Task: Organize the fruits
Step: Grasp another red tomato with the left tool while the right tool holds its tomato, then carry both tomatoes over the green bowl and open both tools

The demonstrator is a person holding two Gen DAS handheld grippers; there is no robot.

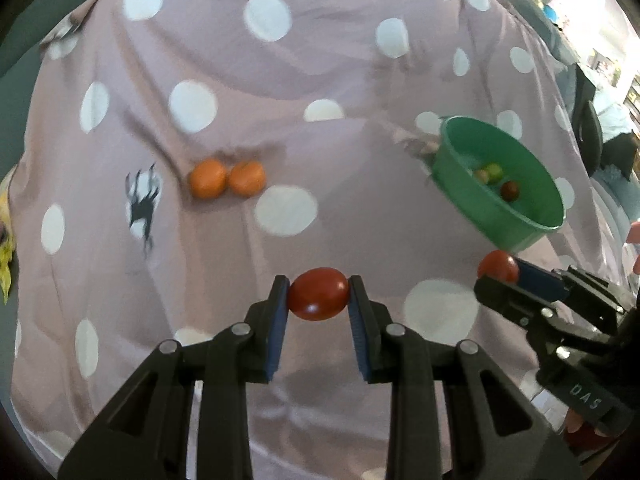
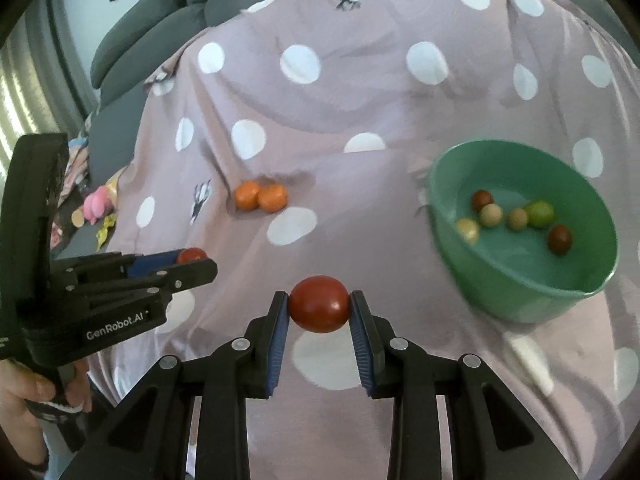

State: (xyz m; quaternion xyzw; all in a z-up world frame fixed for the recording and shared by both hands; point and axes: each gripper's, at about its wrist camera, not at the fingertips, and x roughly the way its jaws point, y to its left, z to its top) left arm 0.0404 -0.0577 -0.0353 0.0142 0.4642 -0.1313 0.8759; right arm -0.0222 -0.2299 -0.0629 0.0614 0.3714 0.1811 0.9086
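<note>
My left gripper (image 1: 319, 294) is shut on a red tomato (image 1: 319, 294) and holds it above the spotted cloth. My right gripper (image 2: 319, 304) is shut on another red tomato (image 2: 319, 304). Each gripper shows in the other's view: the right one (image 1: 500, 270) at the right, the left one (image 2: 192, 258) at the left. A green bowl (image 2: 500, 292) with several small fruits stands at the right; it also shows in the left wrist view (image 1: 460, 160). Two oranges (image 1: 226, 178) lie touching on the cloth, also seen in the right wrist view (image 2: 260, 197).
A mauve cloth with white dots (image 1: 280, 80) covers the surface. Grey sofa cushions (image 2: 152, 20) stand behind at the left. Pink and yellow toys (image 2: 96, 208) lie off the cloth's left edge.
</note>
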